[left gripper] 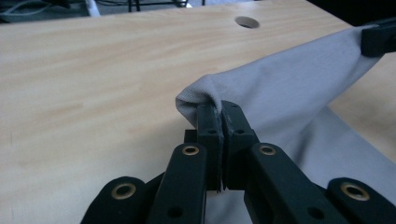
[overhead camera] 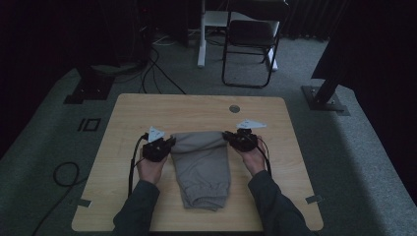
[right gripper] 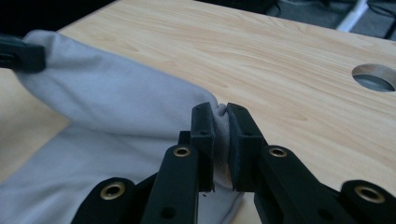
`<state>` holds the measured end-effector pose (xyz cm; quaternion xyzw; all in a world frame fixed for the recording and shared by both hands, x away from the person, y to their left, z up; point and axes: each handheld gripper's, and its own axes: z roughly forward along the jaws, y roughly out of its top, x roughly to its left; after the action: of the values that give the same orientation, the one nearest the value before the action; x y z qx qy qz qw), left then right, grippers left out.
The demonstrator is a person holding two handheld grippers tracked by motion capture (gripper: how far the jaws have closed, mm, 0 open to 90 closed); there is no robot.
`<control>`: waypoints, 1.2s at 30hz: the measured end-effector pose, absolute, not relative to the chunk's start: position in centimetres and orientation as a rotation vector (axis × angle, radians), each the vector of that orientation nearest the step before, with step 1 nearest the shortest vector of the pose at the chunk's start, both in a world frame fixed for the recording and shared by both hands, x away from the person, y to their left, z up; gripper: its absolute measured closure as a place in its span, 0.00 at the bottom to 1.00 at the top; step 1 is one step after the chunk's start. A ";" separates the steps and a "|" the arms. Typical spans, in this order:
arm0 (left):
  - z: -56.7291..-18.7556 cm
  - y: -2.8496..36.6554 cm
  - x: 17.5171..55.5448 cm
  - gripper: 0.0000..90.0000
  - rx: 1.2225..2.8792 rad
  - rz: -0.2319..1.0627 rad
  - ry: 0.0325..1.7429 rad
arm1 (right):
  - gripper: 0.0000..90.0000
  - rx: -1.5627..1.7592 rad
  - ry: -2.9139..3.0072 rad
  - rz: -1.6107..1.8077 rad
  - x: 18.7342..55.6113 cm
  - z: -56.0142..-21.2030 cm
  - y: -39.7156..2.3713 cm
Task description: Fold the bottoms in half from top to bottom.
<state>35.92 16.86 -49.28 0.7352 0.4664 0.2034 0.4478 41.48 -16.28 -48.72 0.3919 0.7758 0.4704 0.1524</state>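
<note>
Grey folded trousers [overhead camera: 202, 164] lie along the middle of the wooden table [overhead camera: 137, 113], cuffs toward the near edge. My left gripper [overhead camera: 169, 143] is shut on the top left corner of the trousers [left gripper: 280, 88], with cloth pinched between its pads. On the other side, my right gripper [overhead camera: 227, 135] is shut on the top right corner of the trousers [right gripper: 107, 107], a fold of fabric squeezed between its fingers [right gripper: 203, 126]. The held edge is lifted off the tabletop and stretched between both grippers. The far black jaw of each opposite gripper shows at the cloth's other corner.
A round cable hole [overhead camera: 234, 108] sits near the table's far edge, also seen as a hole [left gripper: 247, 22] and a hole [right gripper: 376, 77]. A black chair [overhead camera: 251, 39] stands on the carpet beyond the table. Cables trail on the floor at left.
</note>
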 end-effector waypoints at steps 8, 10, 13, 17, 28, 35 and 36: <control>-51.6 16.7 31.6 0.98 1.911 0.430 1.184 | 0.92 1.017 2.348 1.311 35.8 -50.2 -16.5; -53.1 16.1 31.3 0.98 1.984 0.439 1.202 | 0.92 1.015 2.399 1.241 34.9 -51.7 -16.3; -54.5 15.4 31.1 0.98 2.041 0.472 1.215 | 0.91 1.054 2.449 1.172 34.5 -53.6 -16.2; -54.4 15.1 31.6 0.98 2.071 0.496 1.219 | 0.91 1.078 2.470 1.131 35.0 -54.5 -16.0; -54.7 15.4 34.1 0.98 2.020 0.506 1.269 | 0.91 1.105 2.431 1.113 38.0 -54.7 -15.4; -54.8 15.6 35.7 0.98 1.998 0.517 1.291 | 0.91 1.105 2.416 1.085 39.6 -54.6 -14.7; -54.8 15.7 35.8 0.98 1.999 0.520 1.291 | 0.91 1.106 2.416 1.084 39.7 -54.6 -14.7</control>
<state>35.78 15.66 -54.83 0.7700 0.4973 0.2005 0.3457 39.69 -14.68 -54.60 0.3819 0.8341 0.3743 0.1355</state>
